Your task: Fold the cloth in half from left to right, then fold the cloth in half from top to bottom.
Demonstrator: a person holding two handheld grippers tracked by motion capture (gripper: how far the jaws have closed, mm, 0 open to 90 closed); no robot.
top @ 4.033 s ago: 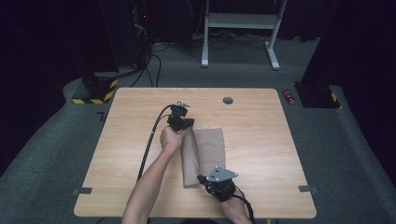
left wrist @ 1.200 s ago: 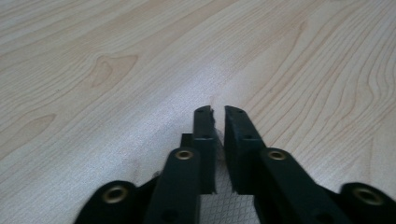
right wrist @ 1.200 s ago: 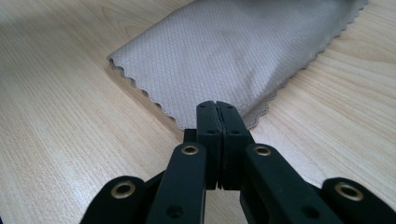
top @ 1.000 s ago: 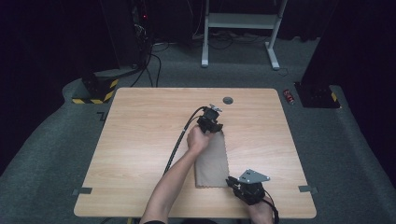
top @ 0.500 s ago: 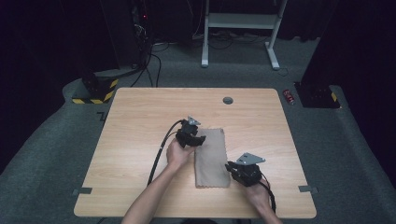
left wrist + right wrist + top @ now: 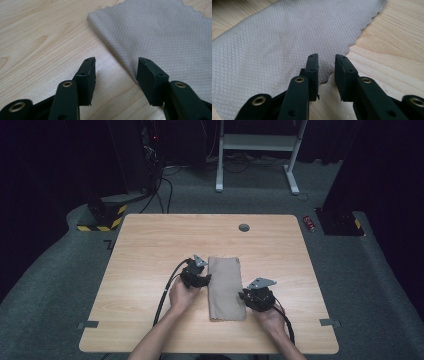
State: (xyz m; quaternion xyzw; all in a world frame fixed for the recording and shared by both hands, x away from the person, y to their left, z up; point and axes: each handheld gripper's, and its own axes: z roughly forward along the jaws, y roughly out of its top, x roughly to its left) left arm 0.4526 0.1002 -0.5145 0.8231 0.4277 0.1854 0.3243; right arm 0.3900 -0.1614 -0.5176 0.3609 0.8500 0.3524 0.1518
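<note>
Beige diamond-weave folded cloth [image 6: 225, 287]: flanked by left gripper [image 6: 199, 279] at nine o'clock and right gripper [image 6: 252, 296] at four o'clock, both having just been spreading, nothing pinched. Risk: fold is dragged open if a pad snags an edge.

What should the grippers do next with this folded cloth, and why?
Probably bring the right gripper forward onto the near corner of the cloth and close. Its jaws have just been opening, with nothing pressed between them, and the scalloped corner lies right at their tips. The left gripper also stands open beside the folded edge, so the cloth lies free on the table.
</note>
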